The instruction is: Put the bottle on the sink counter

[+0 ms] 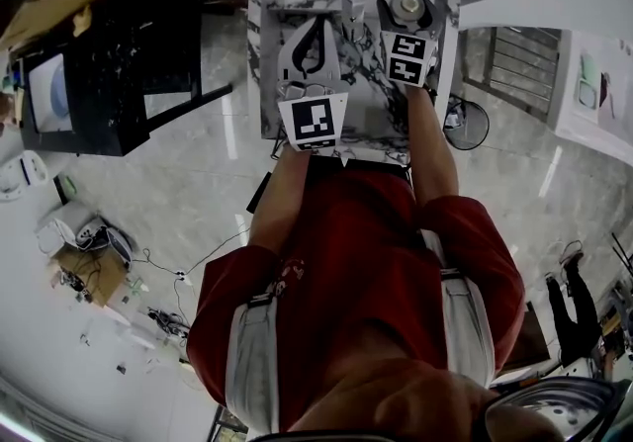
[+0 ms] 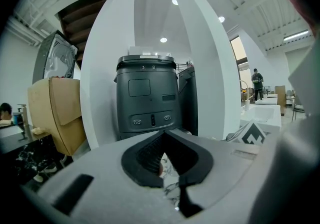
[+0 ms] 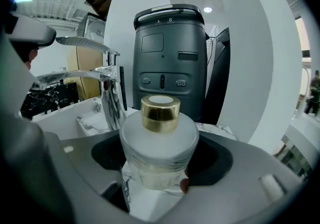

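The right hand-held gripper has its jaws closed round the frosted white body of the bottle. The bottle stands upright with its gold cap on top. The spots where the pads meet the glass are hidden behind the bottle's shoulders. Its base is partly cut off by the near jaw, so I cannot tell whether it touches the marble worktop or hangs just above it.

The chrome tap stands just to the left of the bottle, and a dark grey machine stands beyond the far edge.

The left hand-held gripper has its jaws together at the tips with nothing between them. Only a sliver of veined marble shows through the gap behind the tips.

From the head view both grippers reach over the worktop, and the person's arms and red sleeves cover its near edge. There the bottle sits at the far right, small and seen only from above.
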